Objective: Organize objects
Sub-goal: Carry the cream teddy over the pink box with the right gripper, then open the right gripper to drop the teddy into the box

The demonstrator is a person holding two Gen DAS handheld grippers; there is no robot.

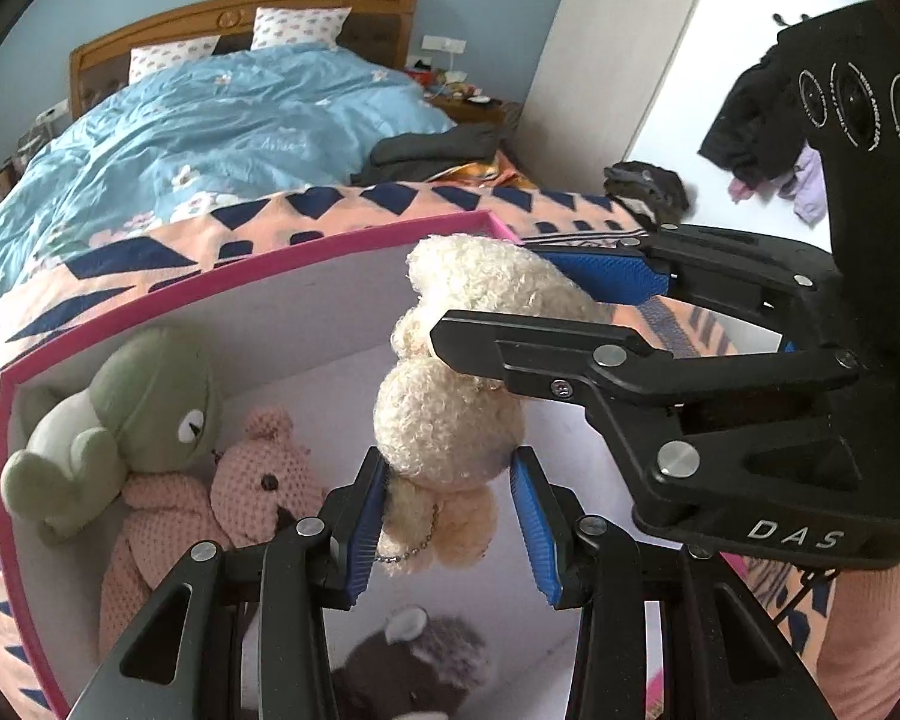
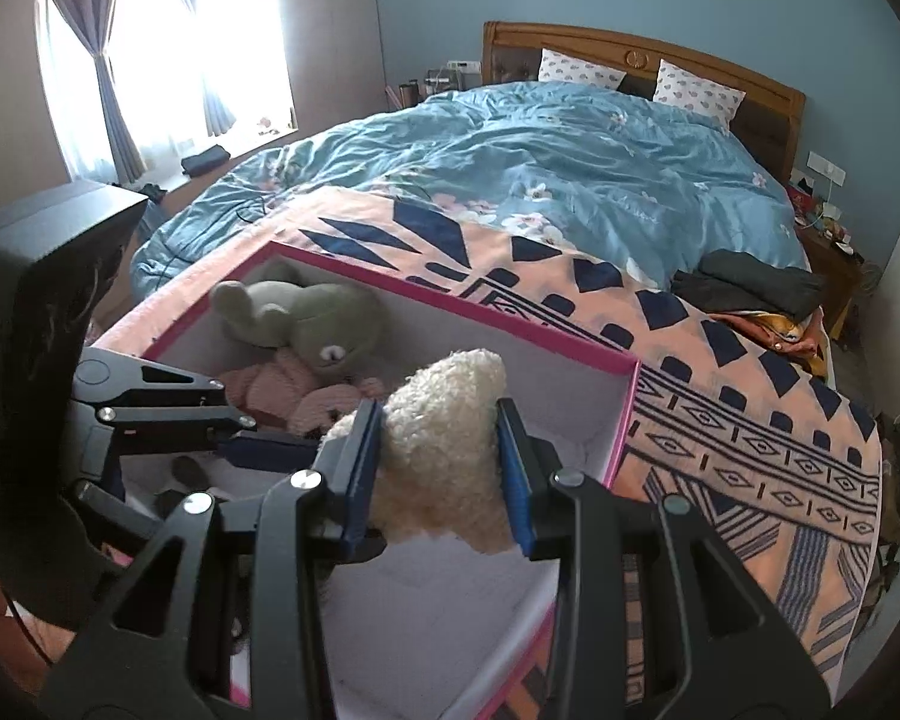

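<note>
Both grippers clamped on one cream plush toy (image 1: 450, 420), held over the pink-rimmed box (image 1: 306, 246), near its right wall. Left gripper (image 1: 450, 516) pinching lower body w/ blue pads; right gripper (image 2: 441, 468) pinching the upper end.

Probably best to lower toy into the bare white floor by the right wall, both ends level, clear of rim, then release both together so it doesn't swing.

Farther in, along box's left wall: green plush (image 1: 132, 414) lying on pink knit bear (image 1: 252, 480), touching. Dark plush (image 1: 414, 660) at near edge, cut off by fingers. Small chain on cream toy, attachment unclear. Toy's face hidden. Box's near wall out of view. Box on patterned blanket (image 2: 720, 420), bed beyond.
</note>
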